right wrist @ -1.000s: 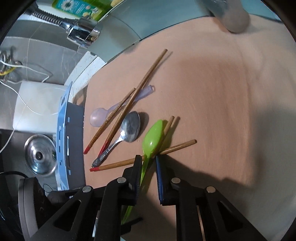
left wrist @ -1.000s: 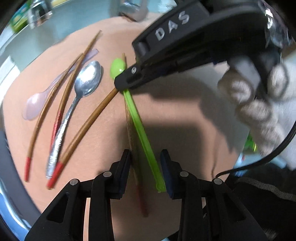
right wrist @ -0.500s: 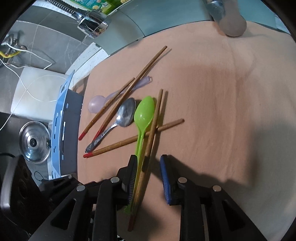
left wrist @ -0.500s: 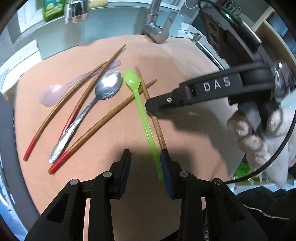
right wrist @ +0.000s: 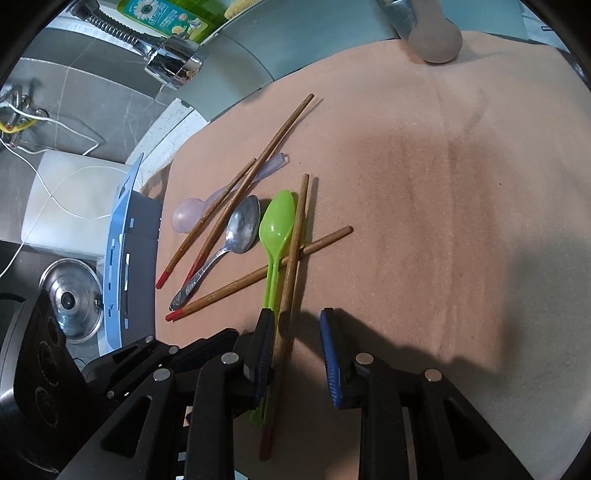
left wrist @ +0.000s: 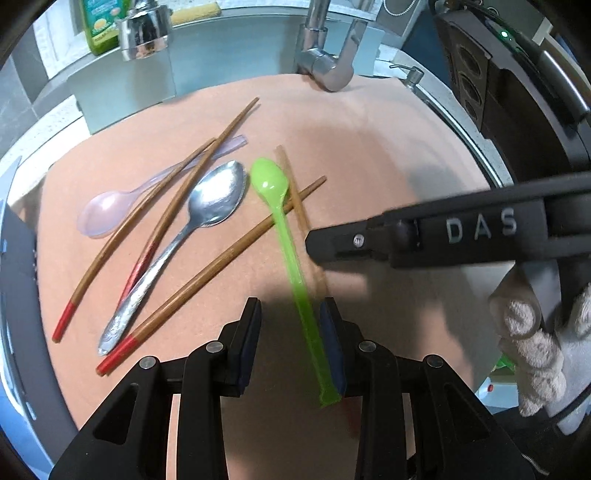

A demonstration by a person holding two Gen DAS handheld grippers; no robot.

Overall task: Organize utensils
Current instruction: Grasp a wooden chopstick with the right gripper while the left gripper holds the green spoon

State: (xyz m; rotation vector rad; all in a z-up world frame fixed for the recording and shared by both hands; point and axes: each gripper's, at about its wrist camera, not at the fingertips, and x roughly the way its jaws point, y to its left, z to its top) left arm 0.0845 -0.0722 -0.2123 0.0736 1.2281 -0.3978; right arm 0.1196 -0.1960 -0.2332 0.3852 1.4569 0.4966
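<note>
Several utensils lie on a salmon mat (left wrist: pixel 388 140): a green plastic spoon (left wrist: pixel 269 182), a metal spoon (left wrist: pixel 216 197), a pale purple spoon (left wrist: pixel 103 212) and several red-tipped wooden chopsticks (left wrist: pixel 207 271). My left gripper (left wrist: pixel 291 345) is open above the mat, the green spoon's handle lying between its fingers near the right pad. My right gripper (right wrist: pixel 297 354) is open and empty; the green spoon (right wrist: pixel 277 223) and one chopstick (right wrist: pixel 291 258) run under its left finger. It shows as a black arm (left wrist: pixel 424 236) in the left wrist view.
Two faucets (left wrist: pixel 328 70) and a green soap bottle (left wrist: pixel 98 22) stand behind the mat. A blue-edged rack (right wrist: pixel 122 254), a pot lid (right wrist: pixel 70 301) and a white box (right wrist: pixel 70 206) sit left of the mat.
Both grippers have pulled back and up from the utensils. The right gripper, shut near the green spoon a second ago, has opened. The green spoon and a chopstick now lie side by side.
</note>
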